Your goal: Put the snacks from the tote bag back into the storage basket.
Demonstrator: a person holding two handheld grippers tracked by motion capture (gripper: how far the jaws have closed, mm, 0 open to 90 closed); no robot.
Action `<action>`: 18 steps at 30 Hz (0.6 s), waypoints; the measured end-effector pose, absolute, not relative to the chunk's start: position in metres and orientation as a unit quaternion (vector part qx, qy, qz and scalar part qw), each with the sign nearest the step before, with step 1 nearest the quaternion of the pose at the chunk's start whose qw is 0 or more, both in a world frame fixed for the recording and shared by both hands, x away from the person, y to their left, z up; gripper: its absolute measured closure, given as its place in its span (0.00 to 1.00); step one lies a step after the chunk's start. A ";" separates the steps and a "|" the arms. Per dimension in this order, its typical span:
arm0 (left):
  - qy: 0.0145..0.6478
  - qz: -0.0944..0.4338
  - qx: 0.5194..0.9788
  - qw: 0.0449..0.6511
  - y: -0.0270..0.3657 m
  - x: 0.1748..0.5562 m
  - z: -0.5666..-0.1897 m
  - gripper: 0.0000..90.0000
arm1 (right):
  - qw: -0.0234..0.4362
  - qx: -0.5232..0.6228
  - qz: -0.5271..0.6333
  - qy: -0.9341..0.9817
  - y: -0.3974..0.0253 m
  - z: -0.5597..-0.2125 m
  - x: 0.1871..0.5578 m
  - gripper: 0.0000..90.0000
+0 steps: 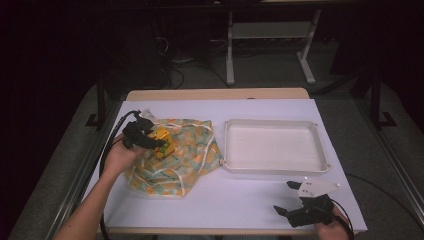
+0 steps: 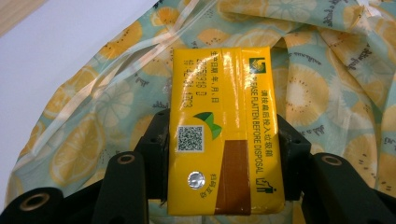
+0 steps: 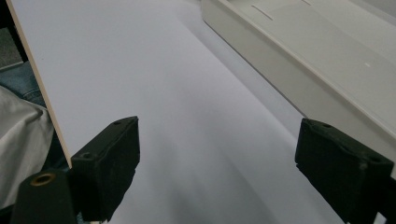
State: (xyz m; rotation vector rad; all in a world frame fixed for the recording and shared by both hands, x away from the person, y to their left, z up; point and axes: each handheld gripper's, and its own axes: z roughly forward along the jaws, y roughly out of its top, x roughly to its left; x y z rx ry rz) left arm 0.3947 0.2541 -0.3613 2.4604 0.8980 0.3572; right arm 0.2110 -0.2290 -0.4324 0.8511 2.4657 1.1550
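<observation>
Left gripper [image 1: 159, 142]: it is pinching a yellow drink carton [image 2: 225, 130] between its two black jaws, one jaw pressing on each long side of the carton, as the left gripper view is showing.
Yellow drink carton: it is sitting in that grip above the fabric bag [image 1: 187, 157], its printed face turned toward the gripper's camera, with a QR code, a round foil straw spot and a brown band showing on it; in the high view it [image 1: 162, 141] is appearing as a yellow block over the upper left part of the bag.
Fabric bag: it is lying crumpled on the left half of the worktop [image 1: 240, 200], pale green with orange and lemon slices printed on it [image 2: 322, 88] and a light drawstring running across it.
Left hand [image 1: 117, 159]: it is holding the left gripper from the near side, the forearm coming in from the bottom left of the high view.
Right gripper [image 1: 292, 197]: its jaws are standing spread wide apart with nothing between them, hovering low over bare worktop [image 3: 187, 116] near the front right edge.
White tray [image 1: 274, 168]: it is resting on the right half of the worktop, just beside the bag, its near wall [image 3: 271, 70] running past the right gripper's far jaw.
Right hand [image 1: 332, 226]: it is gripping the right gripper at the bottom edge of the high view.
</observation>
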 end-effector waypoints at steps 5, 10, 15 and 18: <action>0.335 0.128 0.899 0.252 0.255 0.396 -0.361 0.56 | 0.144 0.295 0.401 0.855 -0.229 -0.432 0.211 0.15; 0.336 0.126 0.899 0.252 0.255 0.397 -0.360 0.56 | 0.144 0.295 0.401 0.855 -0.229 -0.432 0.211 0.15; 0.336 0.132 0.898 0.251 0.255 0.397 -0.357 0.56 | 0.145 0.295 0.401 0.855 -0.230 -0.432 0.211 0.15; 0.335 0.133 0.898 0.252 0.254 0.397 -0.355 0.56 | 0.146 0.295 0.400 0.855 -0.230 -0.432 0.211 0.15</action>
